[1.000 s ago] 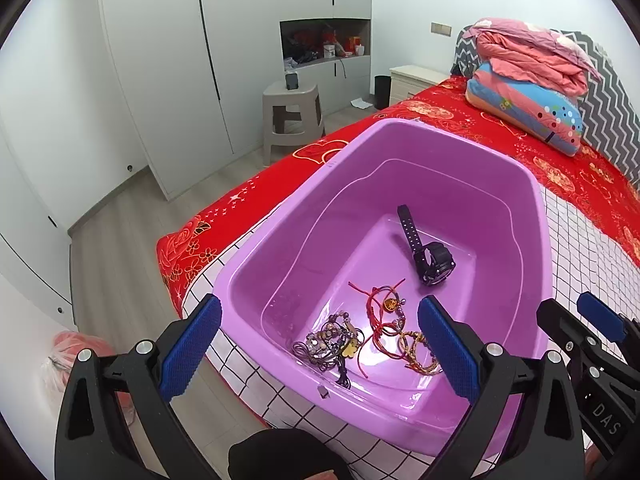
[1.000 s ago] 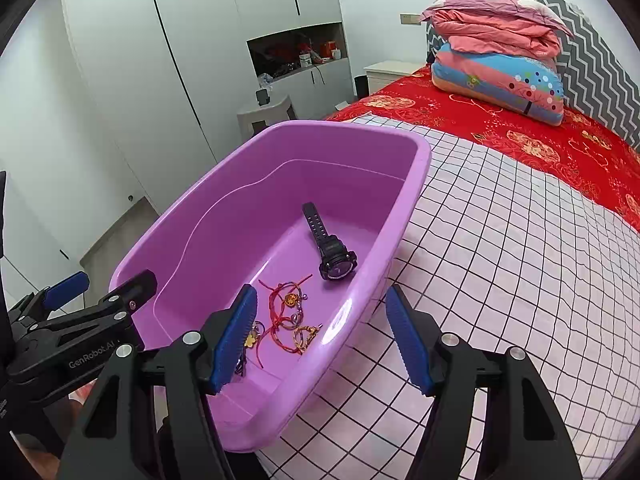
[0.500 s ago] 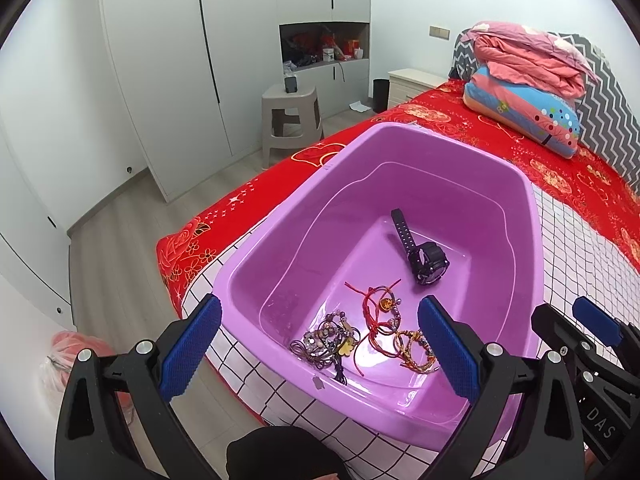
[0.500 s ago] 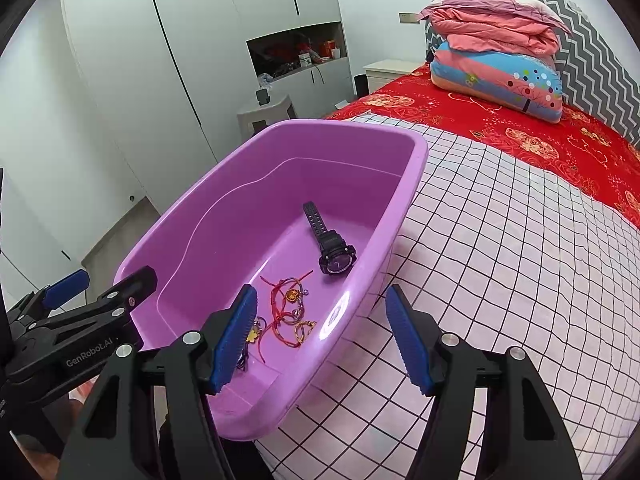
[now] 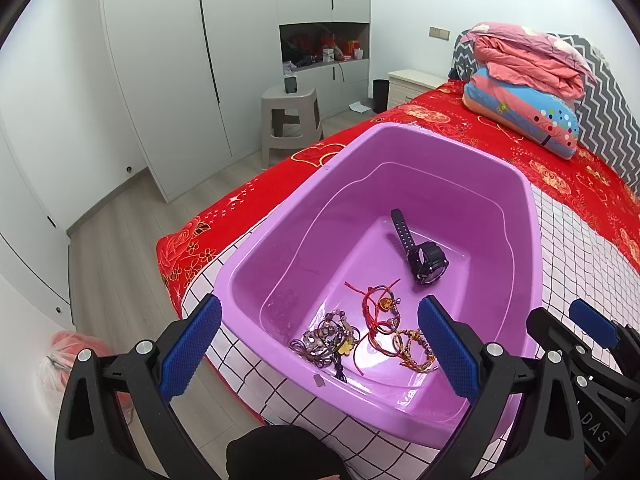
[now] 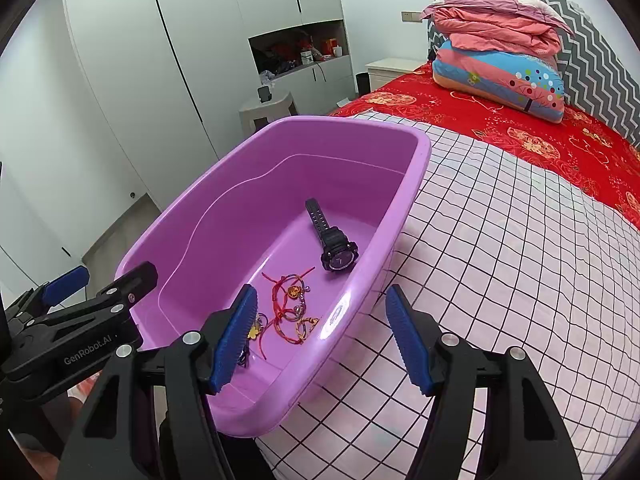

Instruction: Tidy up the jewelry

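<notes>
Since a second ago, the purple tub (image 5: 534,248) sits slightly higher and further left in the left wrist view, and slightly nearer the camera in the right wrist view; the jewelry inside has kept its arrangement. Both grippers hover above the near end of the tub, angled down at it, and neither touches anything.

The left gripper (image 5: 320,348) has its jaws spread wide, with nothing between the blue pads (image 5: 192,350). The right gripper (image 6: 322,336) is also wide and holds nothing; its left pad hangs over the tub's interior and its right pad over the checked sheet (image 6: 500,264) outside the rim.

The tub rests on the checked sheet near the bed's corner, with the red bedspread (image 5: 568,168) beyond it. On its floor, a black watch (image 5: 426,258) lies toward the far side. Closer in lie red string bracelets (image 5: 378,304) with a gold charm, a gold and multicoloured bracelet (image 5: 412,350) just beside them, and a tangle of beaded bracelets (image 5: 326,340) to the left. Folded quilts (image 6: 496,32) are stacked at the head of the bed.
</notes>
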